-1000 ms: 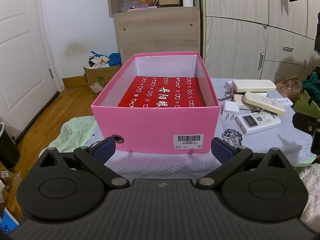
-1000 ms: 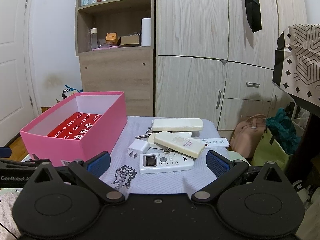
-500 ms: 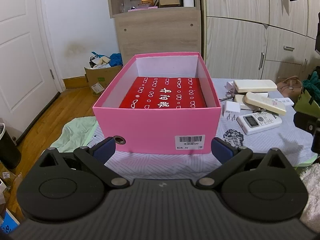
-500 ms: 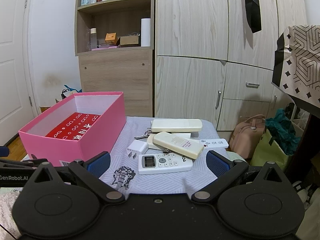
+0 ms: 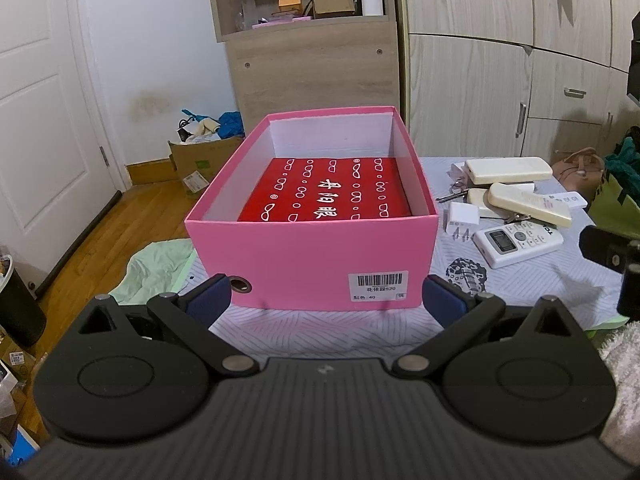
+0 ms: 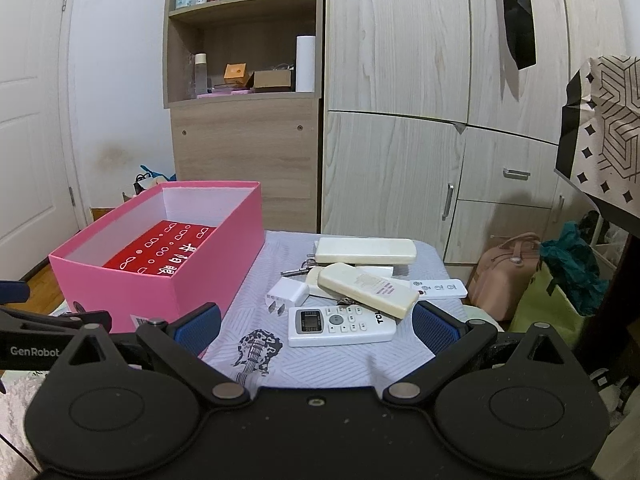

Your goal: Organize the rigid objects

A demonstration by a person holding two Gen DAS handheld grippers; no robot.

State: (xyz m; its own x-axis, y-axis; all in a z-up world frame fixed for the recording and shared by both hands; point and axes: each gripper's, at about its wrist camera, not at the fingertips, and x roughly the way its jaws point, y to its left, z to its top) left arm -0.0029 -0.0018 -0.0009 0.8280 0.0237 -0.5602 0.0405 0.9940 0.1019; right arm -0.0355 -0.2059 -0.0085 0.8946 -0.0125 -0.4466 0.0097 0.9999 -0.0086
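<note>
The pink box (image 5: 310, 254) sits in the middle of the left wrist view, on the striped cloth (image 5: 320, 332), with its top open. A flat red box (image 5: 326, 196) lies at its bottom. The things to tidy are in a small pile at the middle right of that view, just beside the box — and in the middle of the right wrist view.

Nearest is a white remote (image 6: 342, 325) with a little screen and buttons. A cream remote (image 6: 368, 289) lies slanted on its far end. Behind them are a bigger cream remote (image 6: 365, 251), a thin white remote (image 6: 440, 289), a white plug (image 6: 286, 294) with metal pins, and what may be keys.

Both grippers are spread wide and hold nothing. The left gripper (image 5: 324, 299) faces the box's front wall. The right gripper (image 6: 316, 326) faces the white remote.

These things look hard, light and a bit slippery — smooth plastic. I think the cream remote on top should go first, or it may slide off. It seems best to squeeze a remote across its narrow middle. The plug is small and boxy, so hold its flat sides, not the pins.
</note>
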